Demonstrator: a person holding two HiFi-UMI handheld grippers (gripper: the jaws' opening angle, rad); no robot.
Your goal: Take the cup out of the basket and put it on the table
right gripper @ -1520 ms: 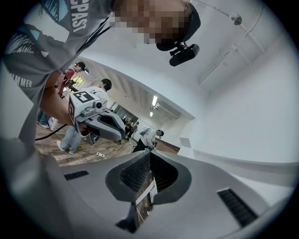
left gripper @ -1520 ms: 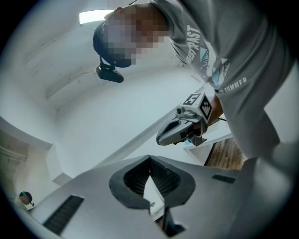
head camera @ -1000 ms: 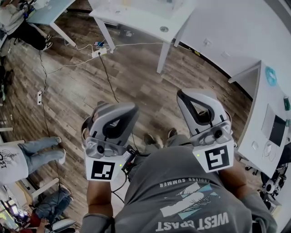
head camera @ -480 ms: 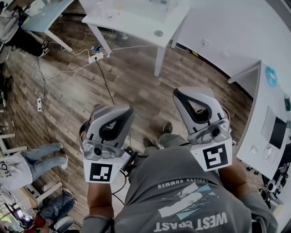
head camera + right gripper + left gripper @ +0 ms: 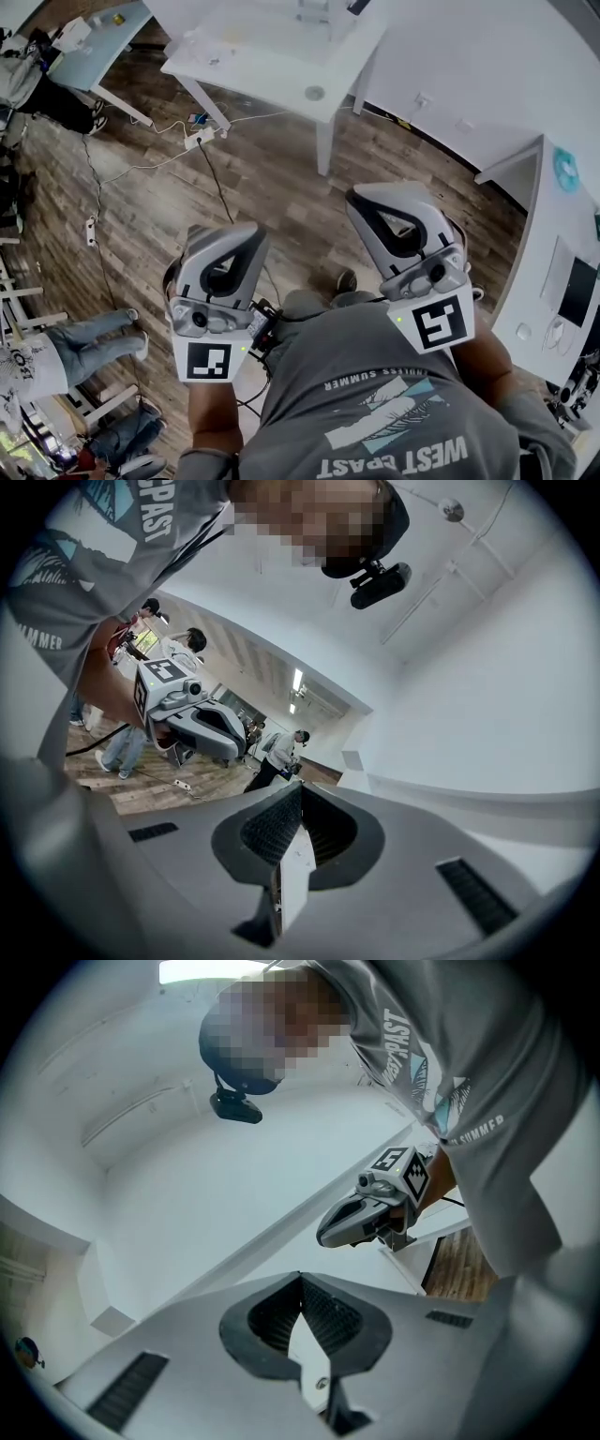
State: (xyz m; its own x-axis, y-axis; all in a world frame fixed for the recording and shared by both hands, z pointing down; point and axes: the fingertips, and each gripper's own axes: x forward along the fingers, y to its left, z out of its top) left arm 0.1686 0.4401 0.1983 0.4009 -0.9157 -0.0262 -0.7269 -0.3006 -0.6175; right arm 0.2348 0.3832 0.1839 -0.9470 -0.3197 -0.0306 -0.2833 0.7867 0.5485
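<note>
Step in hand, best guess: pre-grasp, i.e. getting to the basket. Neither cup nor basket shows in any view, so can't tell where they sit. L gripper (image 5: pixel 234 232) and R gripper (image 5: pixel 380 195) are held side by side in front of the person, pointing fwd over bare wood floor (image 5: pixel 281 178). Both are well apart from the white counter (image 5: pixel 272 56) ahead and from a 2nd counter (image 5: pixel 553 234) at right. Both sets of jaws are closed tip to tip w/ nothing between them; each gripper view shows its pads meeting. Next move calls for: find the basket, bring one gripper over it, and open the jaws enough for the cup's rim or wall before reaching in. Closed like this they can't take anything. Which gripper should do it, can't say yet. Views differ. Head view gives the layout: floor, cords, a power strip (image 5: pixel 199 138), counter legs, a bystander (image 5: pixel 84 328) at left edge. But it sees the grippers from behind and above, so closure is hard to read there, and the small items on the counter are too blurry to name. L gripper view shows its own shut jaws head-on, plus R gripper off to the side against white wall. R gripper view shows its shut jaws, L gripper, and further down the room more people (image 5: pixel 277 752) and ceiling lights (image 5: pixel 297 682), which head view lacks.
</note>
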